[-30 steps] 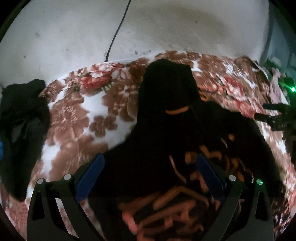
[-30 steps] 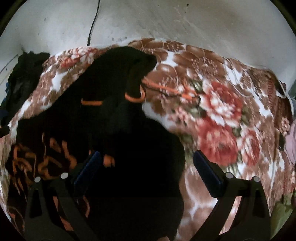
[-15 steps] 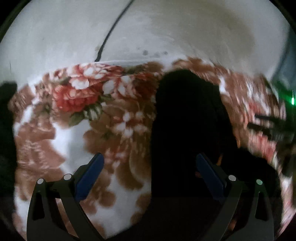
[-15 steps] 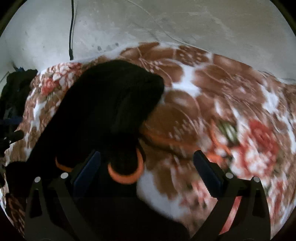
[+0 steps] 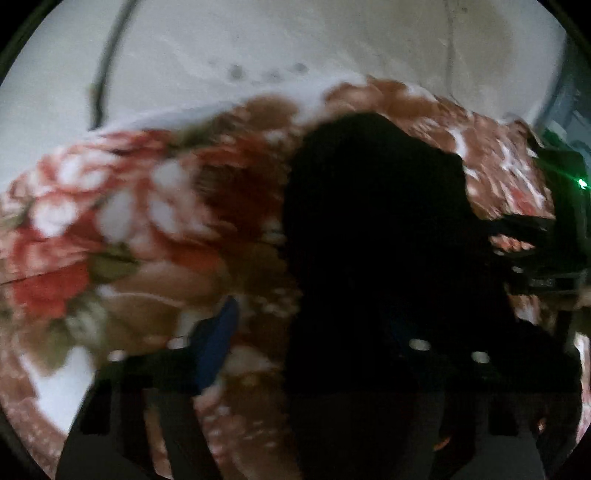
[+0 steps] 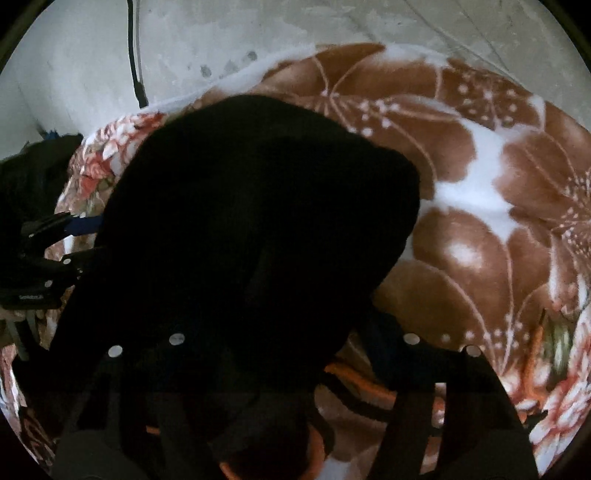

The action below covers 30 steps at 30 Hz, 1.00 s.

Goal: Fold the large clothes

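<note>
Left gripper [image 5: 310,332] is low over the floral blanket [image 5: 122,236], jaws spread, its right finger lost against the black garment [image 5: 369,229]. Right gripper [image 6: 288,350] has jaws spread too, straddling the garment's bunched edge with the orange trim [image 6: 351,373]. The garment lies heaped across the blanket; past it, a grey wall [image 6: 258,29] with a black cable [image 6: 135,70]

Place: I read this as a home bedroom.
Bedding: floral plush blanket [image 6: 480,192] fills my right-wrist frame.
Wall: bare, stained plaster wall [image 6: 74,55] along the top.
Wiring: black cable [image 6: 133,55], upper left.
</note>
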Available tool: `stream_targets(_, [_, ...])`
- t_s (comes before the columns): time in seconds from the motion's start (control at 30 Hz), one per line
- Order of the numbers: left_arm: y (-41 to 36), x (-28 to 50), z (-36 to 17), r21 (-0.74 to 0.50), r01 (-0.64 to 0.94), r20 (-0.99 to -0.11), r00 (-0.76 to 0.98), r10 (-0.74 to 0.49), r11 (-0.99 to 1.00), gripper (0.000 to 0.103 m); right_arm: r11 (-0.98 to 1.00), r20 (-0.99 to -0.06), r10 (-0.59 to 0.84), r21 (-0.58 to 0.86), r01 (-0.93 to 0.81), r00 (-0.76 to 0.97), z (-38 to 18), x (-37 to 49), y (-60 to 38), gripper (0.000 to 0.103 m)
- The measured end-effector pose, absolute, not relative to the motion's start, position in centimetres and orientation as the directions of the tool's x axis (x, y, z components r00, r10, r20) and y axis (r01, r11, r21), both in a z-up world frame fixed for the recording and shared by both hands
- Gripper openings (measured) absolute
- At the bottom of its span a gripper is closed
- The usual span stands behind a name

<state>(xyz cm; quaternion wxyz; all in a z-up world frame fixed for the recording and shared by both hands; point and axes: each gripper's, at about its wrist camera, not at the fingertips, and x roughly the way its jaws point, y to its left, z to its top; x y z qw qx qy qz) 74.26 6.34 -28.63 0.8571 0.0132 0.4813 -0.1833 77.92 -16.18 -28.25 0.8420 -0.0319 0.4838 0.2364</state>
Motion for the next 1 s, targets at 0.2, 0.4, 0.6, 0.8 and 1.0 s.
stream_targets(0.2, [4.0, 72.5, -26.7, -0.106, 0.418, -0.795, 0.509, -0.330, 0.902, 0.012, 0.852, -0.806, 0.384, 0.120, -0.510, 0.451, -26.0, 76.1, -16.0, 0.016])
stream_targets(0.4, [4.1, 69.5, -22.4, -0.137, 0.438, -0.751, 0.540, -0.382, 0.889, 0.011, 0.844, -0.768, 0.420, 0.136, -0.519, 0.483, -22.2, 73.4, -16.8, 0.015])
stream_targets(0.6, [5.2, 62.8, -16.6, -0.155, 0.442, -0.712, 0.570, -0.409, 0.884, 0.011, 0.826, -0.708, 0.468, 0.137, -0.547, 0.528, -17.0, 68.3, -16.3, 0.015])
stream_targets(0.8, [5.2, 56.6, -12.8, -0.163, 0.470, -0.690, 0.574, -0.441, 0.867, 0.011, 0.790, -0.687, 0.516, 0.149, -0.595, 0.513, -12.3, 61.2, -15.9, 0.015])
stream_targets(1.0, [3.9, 48.8, -9.9, -0.148, 0.531, -0.678, 0.559, -0.477, 0.834, 0.011, 0.758, -0.677, 0.545, 0.145, -0.637, 0.495, -9.7, 54.0, -16.3, 0.015])
